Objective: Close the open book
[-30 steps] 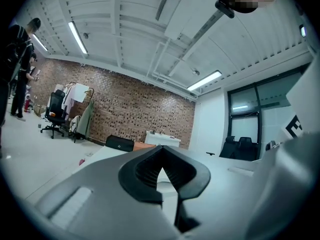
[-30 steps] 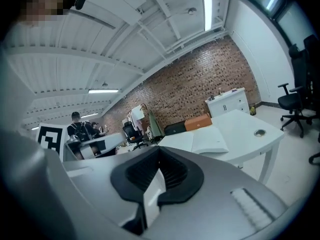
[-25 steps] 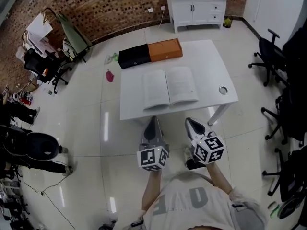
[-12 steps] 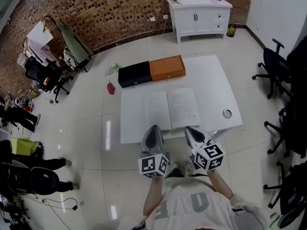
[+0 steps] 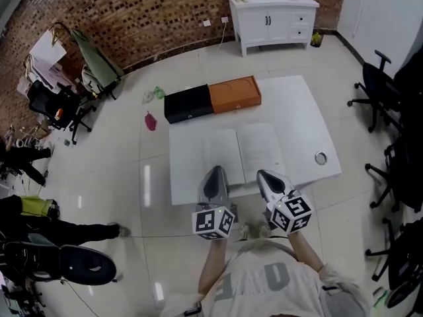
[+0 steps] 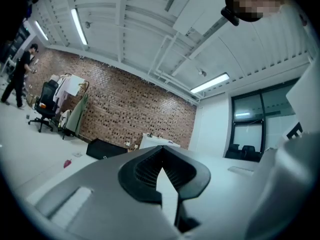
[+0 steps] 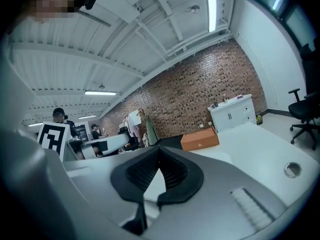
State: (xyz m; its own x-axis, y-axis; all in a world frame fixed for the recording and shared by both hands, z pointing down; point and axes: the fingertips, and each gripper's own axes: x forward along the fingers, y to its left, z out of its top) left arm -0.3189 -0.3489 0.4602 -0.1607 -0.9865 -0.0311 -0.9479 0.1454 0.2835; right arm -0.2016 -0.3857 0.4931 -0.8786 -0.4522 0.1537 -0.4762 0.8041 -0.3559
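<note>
An open book [image 5: 249, 152] with white pages lies flat in the middle of the white table [image 5: 307, 115]. In the head view my left gripper [image 5: 213, 175] sits at the table's near edge, just short of the book's left page, jaws shut and empty. My right gripper [image 5: 268, 177] is beside it at the near edge, below the right page, its jaws also shut with nothing in them. In the left gripper view the left gripper [image 6: 161, 160] shows closed black pads; the right gripper [image 7: 159, 162] looks the same, with the book's page [image 7: 154, 184] just beyond.
An orange box [image 5: 234, 93] and a black box [image 5: 188, 103] stand at the table's far edge. A round cable hole [image 5: 321, 158] is near the right edge. Office chairs [image 5: 377, 84] stand to the right, a white cabinet [image 5: 272, 8] at the back, and a person [image 5: 63, 230] at the left.
Both grippers have moved forward together up to the table's near edge, closer to the book. Their jaws stayed shut. The person at the left shifted.
</note>
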